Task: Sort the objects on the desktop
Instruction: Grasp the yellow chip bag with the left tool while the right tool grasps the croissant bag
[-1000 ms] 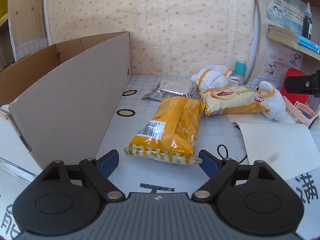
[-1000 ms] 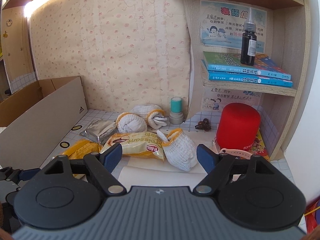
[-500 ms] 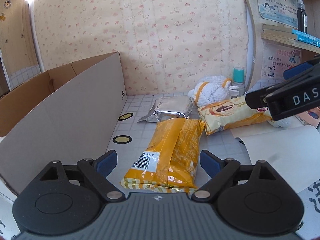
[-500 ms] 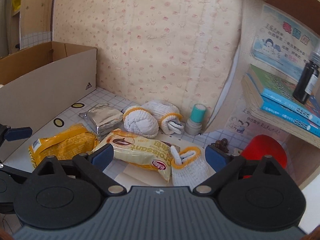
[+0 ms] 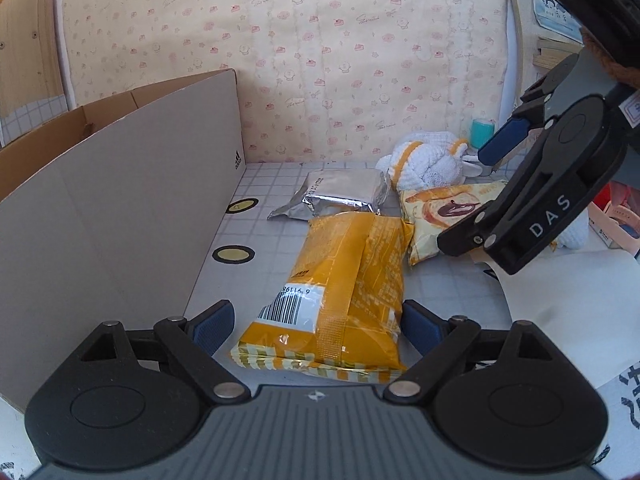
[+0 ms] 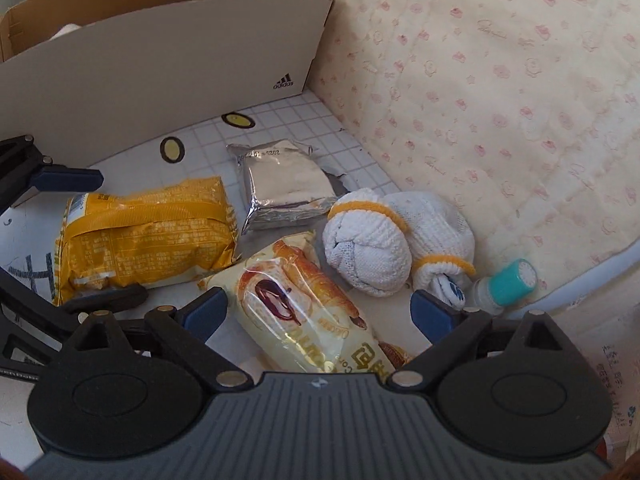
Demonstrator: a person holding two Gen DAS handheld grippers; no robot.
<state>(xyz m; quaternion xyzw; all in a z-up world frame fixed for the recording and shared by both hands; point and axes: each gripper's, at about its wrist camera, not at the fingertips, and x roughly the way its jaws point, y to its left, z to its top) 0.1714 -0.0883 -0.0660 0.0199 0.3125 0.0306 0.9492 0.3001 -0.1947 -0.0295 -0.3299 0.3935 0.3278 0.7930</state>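
Box (image 5: 132,208) stands at left, w/ its wall along the desk (image 5: 256,256) edge. Chip bag (image 5: 340,288) lies near-centre, right of box. Foil pack (image 5: 344,194) lies behind chip bag. Croissant pack (image 6: 304,304) lies right of chip bag, touching it. Glove rolls (image 6: 396,248) lie behind croissant pack, right of foil pack. Stamp (image 6: 508,284) lies right of rolls.

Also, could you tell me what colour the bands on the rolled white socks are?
Yellow-orange bands, clearest in the right wrist view.
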